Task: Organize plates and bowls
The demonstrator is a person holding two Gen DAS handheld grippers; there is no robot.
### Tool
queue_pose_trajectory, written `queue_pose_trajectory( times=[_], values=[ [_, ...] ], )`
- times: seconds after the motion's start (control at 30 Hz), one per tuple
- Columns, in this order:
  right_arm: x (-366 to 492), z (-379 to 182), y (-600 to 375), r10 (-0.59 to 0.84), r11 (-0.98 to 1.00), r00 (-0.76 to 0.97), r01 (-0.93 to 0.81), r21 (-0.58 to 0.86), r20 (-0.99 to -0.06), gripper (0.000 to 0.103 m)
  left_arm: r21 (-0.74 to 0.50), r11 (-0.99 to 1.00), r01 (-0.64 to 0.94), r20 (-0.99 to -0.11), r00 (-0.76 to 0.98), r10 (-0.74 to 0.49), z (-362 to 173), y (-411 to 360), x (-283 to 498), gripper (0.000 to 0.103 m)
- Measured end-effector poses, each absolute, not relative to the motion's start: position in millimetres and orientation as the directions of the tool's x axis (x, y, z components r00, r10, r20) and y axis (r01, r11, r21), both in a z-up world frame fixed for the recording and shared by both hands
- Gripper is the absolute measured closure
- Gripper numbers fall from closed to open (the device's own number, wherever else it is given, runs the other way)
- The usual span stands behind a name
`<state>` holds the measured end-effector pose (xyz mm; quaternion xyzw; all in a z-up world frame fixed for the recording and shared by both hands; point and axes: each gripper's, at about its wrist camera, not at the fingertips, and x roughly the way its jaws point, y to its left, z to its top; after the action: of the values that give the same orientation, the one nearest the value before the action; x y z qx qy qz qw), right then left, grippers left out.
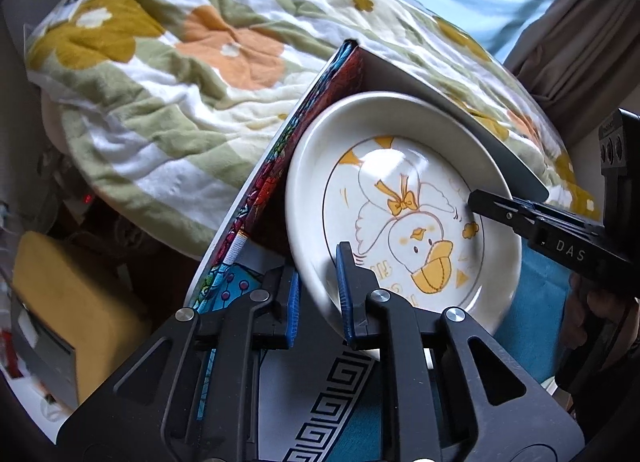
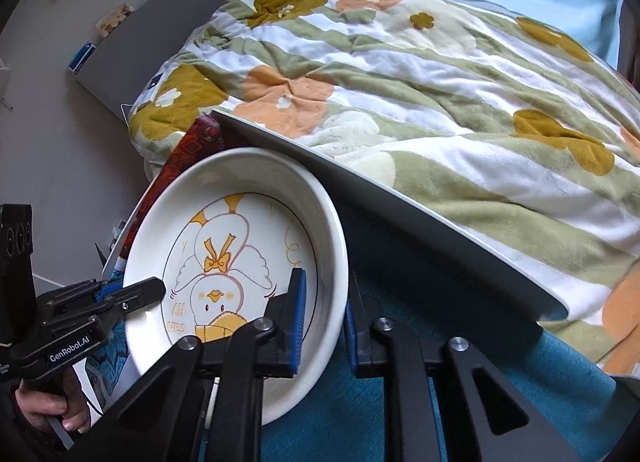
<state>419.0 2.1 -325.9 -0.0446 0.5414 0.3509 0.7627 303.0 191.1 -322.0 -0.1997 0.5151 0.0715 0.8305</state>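
1. White round ceramic plate with a yellow duck drawing (image 1: 404, 205) (image 2: 236, 270) sits centre-right in the left wrist view and lower left in the right wrist view, tilted, over a teal cloth surface (image 2: 360, 414).
2. Left gripper (image 1: 318, 294) (image 2: 150, 288): blue-padded fingers straddle the plate's near rim, one inside, one outside. A visible gap remains at the outer pad; grasp not confirmed, cannot tell.
3. Right gripper (image 2: 324, 326) (image 1: 486, 199): fingers straddle the opposite rim, inner pad against the wall, outer pad apart from it; cannot tell whether clenched.
4. A patterned red-and-blue box panel (image 1: 276, 181) stands just beside the plate's left edge; a grey flat panel (image 2: 384, 201) runs along its upper right.
5. Green, white and orange floral blanket (image 1: 192, 73) (image 2: 440, 93) fills the upper frame.
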Motion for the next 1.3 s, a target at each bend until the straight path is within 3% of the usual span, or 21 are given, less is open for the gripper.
queue_pose_trajectory(
  times=[0.43, 0.87, 1.3],
  values=[
    [373, -268, -40, 0.485, 0.808, 0.318, -0.520, 0.278, -0.815, 0.087, -0.186, 0.969, -0.162, -0.836, 0.544, -0.069, -255, 160, 288, 0.088],
    [268, -191, -146, 0.368, 0.924, 0.506, -0.292, 0.246, -0.780, 0.087, -0.188, 0.971, 0.150, -0.780, 0.578, -0.241, -182, 58, 249, 0.088],
    [148, -213, -259, 0.272, 0.961, 0.518, -0.102, 0.257, -0.811, 0.087, -0.212, 0.929, 0.303, -0.811, 0.476, -0.340, -211, -61, 166, 0.088]
  ],
)
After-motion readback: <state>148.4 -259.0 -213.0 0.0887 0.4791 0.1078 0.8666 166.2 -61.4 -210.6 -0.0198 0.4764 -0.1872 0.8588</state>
